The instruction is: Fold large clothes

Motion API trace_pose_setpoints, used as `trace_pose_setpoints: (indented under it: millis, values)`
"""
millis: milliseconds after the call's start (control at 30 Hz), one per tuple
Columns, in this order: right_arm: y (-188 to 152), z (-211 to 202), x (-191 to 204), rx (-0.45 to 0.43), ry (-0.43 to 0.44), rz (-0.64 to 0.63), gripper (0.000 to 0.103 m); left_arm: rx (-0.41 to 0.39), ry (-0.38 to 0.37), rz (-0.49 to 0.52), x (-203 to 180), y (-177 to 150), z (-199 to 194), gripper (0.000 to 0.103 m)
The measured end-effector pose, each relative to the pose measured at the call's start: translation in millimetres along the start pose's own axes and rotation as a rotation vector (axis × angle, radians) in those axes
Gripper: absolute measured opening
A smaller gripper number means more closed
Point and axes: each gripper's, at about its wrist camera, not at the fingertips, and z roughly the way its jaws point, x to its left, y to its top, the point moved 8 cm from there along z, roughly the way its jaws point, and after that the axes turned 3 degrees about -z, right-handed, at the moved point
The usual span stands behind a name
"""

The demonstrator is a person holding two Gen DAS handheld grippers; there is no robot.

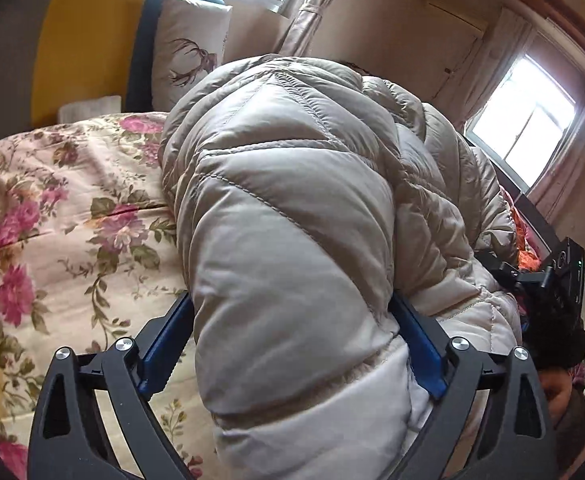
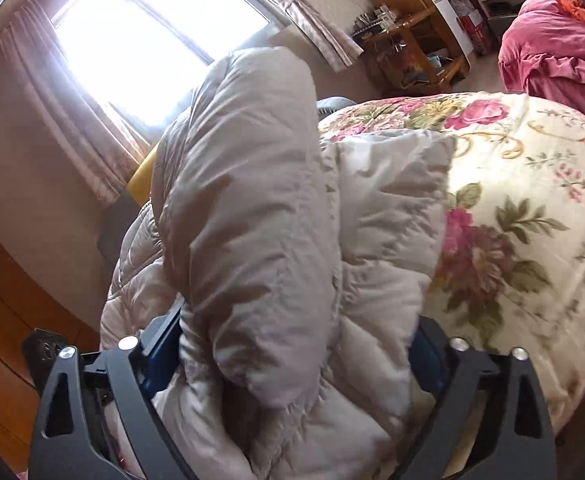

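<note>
The puffy jacket [image 1: 292, 208] bulges between both sets of jaws and blocks the way ahead. Bare floral bedspread [image 1: 52, 216] lies open to its left in the left wrist view; a deer pillow [image 1: 190, 48] and yellow headboard [image 1: 88, 44] close off the far end.

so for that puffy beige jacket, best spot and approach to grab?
Grip the puffy jacket at a folded edge roll, coming in level from the side. The quilted bulk compresses between wide jaws, as the left tool and right tool show, each clamping a thick roll above the floral bedspread.
</note>
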Motion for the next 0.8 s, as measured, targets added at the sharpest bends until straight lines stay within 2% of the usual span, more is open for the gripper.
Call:
trace_pose_setpoints:
  millis: [100,167,200,267,300,367,433,500,533,567,700,800]
  values:
    - [29.0,-63.7,8.7,-0.123,-0.061,-0.045,0.098,-0.031,0.0,-0.049,-3.7,1.8,-14.7,0.093]
    - [64.3,-80.5,30.5,-0.193,-0.048,-0.131,0.099,-0.077,0.016,-0.034,-13.4,3.7,-31.1,0.093]
    - [70.7,-82.1,46.2,-0.204,-0.03,-0.185,0.099,-0.101,0.023,-0.018,-18.3,5.9,-35.1,0.093]
    - [78.1,-69.7,87.9,-0.15,0.019,-0.325,0.099,-0.111,0.049,0.02,-27.4,10.7,-37.2,0.093]
    - [98.0,-55.1,104.6,-0.103,0.034,-0.376,0.098,-0.112,0.065,0.047,-32.7,13.8,-38.2,0.093]
    - [99.8,-25.0,126.3,-0.053,-0.004,-0.463,0.094,-0.118,0.121,0.094,-37.1,19.2,-36.4,0.093]
    - [98.4,18.1,135.9,0.011,-0.032,-0.52,0.069,-0.129,0.169,0.133,-41.0,22.2,-38.4,0.093]
    - [89.3,66.2,118.2,0.072,-0.127,-0.515,0.064,-0.069,0.245,0.171,-35.9,20.8,-26.6,0.094]
    - [93.2,80.1,108.7,0.076,-0.176,-0.489,0.063,-0.019,0.282,0.185,-30.1,19.4,-15.6,0.098]
    - [87.8,92.1,89.4,0.076,-0.213,-0.456,0.063,0.02,0.289,0.183,-25.6,14.6,-8.2,0.099]
    - [77.6,104.4,45.3,0.022,-0.308,-0.355,0.069,0.093,0.2,0.098,-14.3,7.1,16.4,0.1]
    - [87.4,107.0,39.6,0.062,-0.321,-0.332,0.072,0.11,0.199,0.102,-11.7,1.6,28.7,0.1]
